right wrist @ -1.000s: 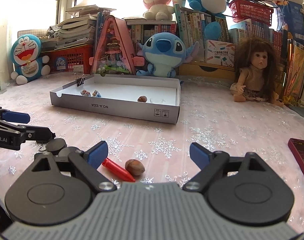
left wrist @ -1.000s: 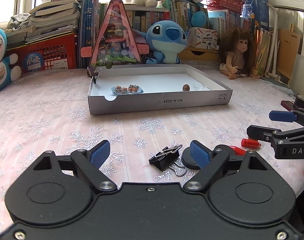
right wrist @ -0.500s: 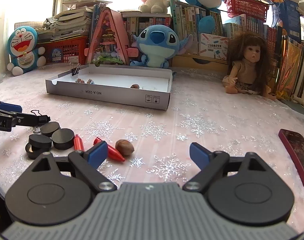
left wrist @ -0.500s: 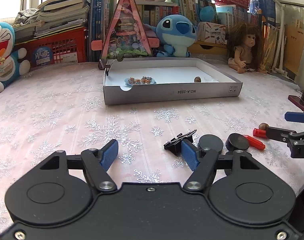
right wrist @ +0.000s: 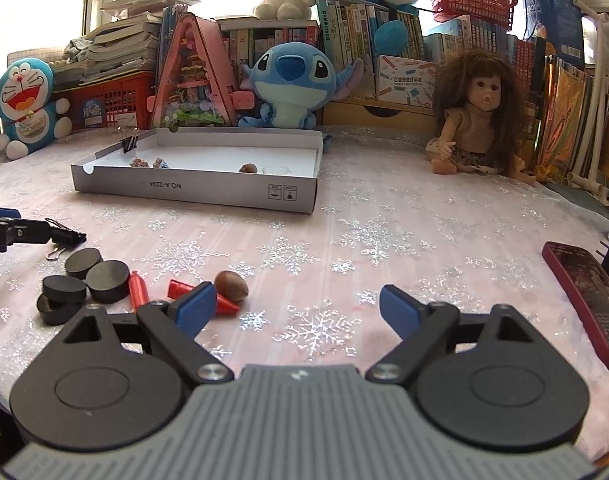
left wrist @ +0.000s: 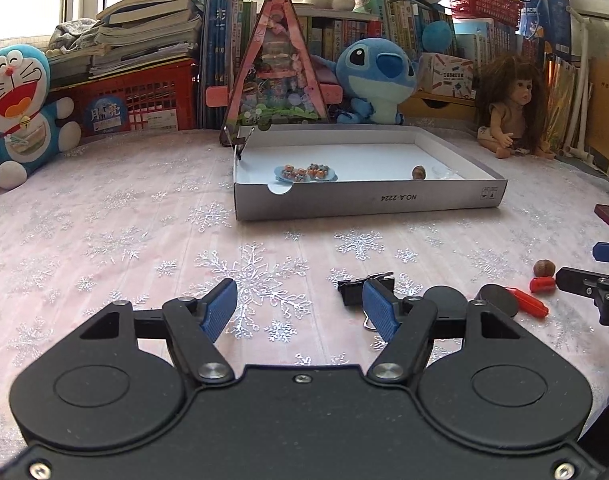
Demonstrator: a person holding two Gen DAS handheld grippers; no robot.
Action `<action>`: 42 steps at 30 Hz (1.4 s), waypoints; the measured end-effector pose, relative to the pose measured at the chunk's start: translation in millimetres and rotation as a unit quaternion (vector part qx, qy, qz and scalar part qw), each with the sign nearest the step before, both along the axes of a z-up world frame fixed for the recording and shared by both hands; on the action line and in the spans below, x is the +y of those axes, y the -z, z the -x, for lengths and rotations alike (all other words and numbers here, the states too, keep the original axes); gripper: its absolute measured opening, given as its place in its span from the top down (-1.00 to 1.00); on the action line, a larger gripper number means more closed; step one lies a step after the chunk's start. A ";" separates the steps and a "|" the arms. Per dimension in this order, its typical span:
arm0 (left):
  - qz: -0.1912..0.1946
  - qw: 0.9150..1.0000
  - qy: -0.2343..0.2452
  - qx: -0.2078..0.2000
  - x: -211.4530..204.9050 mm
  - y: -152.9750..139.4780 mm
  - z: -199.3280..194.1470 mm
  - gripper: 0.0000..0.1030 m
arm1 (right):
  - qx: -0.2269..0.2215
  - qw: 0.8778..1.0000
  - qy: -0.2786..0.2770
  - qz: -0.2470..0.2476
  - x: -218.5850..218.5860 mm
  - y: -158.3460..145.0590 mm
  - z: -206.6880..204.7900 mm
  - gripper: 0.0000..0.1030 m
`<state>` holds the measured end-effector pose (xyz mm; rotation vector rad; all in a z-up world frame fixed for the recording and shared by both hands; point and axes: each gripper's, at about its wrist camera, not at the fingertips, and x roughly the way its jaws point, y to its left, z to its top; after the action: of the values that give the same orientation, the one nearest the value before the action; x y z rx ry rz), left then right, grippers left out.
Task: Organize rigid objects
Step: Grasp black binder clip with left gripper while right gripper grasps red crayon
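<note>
Pink cloth (right wrist: pixel 384 208) with silver snowflakes covers the table, and the far edge is crowded with books, plush toys, a red crate and a doll (right wrist: pixel 476 120). Far on the cloth lies a shallow white box (right wrist: pixel 192 190); a hazelnut (right wrist: pixel 248 168) and a small plate of miniature food (left wrist: pixel 304 172) lie inside it, and a black clip (right wrist: pixel 129 142) grips its far left corner.

In the left wrist view the left gripper (left wrist: pixel 300 308) has just been closing its jaws and now stands about half open. Nothing sits between its blue pads. A binder clip (left wrist: pixel 358 288) lies on the cloth just beside the right pad; whether they touch I cannot tell.

Right of that clip, in the right wrist view, black discs (right wrist: pixel 92 276) cluster together, one stacked on another. Next to them lie two red pieces (right wrist: pixel 138 290) and a second hazelnut (right wrist: pixel 231 285).

Wide open and empty, the right gripper (right wrist: pixel 298 308) hangs over bare cloth, its left pad just near of the red pieces and the nut. A dark red phone (right wrist: pixel 584 296) lies at the far right.
</note>
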<state>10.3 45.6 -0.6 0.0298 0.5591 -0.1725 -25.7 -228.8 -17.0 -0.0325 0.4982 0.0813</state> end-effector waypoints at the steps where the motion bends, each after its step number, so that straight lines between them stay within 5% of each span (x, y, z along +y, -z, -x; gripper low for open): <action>1: 0.001 1.000 0.003 -0.001 -2.1 -0.7 0.6 -0.29 | -0.002 1.000 -0.005 -0.004 1.9 -1.2 1.4 -0.82; 11: 0.013 1.000 0.011 0.002 -30.6 -3.5 -2.1 -0.29 | 0.017 0.999 -0.012 -0.024 24.8 -2.1 3.2 -0.80; 16: 0.014 1.000 0.004 0.012 -36.6 -1.1 -8.5 -0.02 | 0.053 0.994 0.008 -0.095 14.9 -2.0 -0.6 -0.60; 21: 0.009 1.000 -0.004 0.017 -40.1 1.5 -11.7 0.01 | 0.059 0.991 0.014 -0.122 18.8 -7.4 -2.1 -0.48; 30: 0.002 0.999 -0.021 0.029 -44.4 7.6 -17.2 0.08 | 0.052 0.993 0.043 -0.095 38.2 -4.8 -7.9 -0.13; 35: 0.000 1.000 -0.018 0.024 -47.5 9.2 -16.2 0.41 | 0.042 0.995 0.063 -0.068 46.9 -1.2 -8.6 0.06; 42: 0.005 1.000 -0.013 0.024 -46.7 6.6 -14.7 0.41 | 0.036 0.996 0.051 -0.063 50.7 -2.6 -9.9 0.07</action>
<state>25.0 -1.1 -7.2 0.0092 0.6057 -0.1504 -15.7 -178.0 -14.5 0.1200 0.5644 0.0131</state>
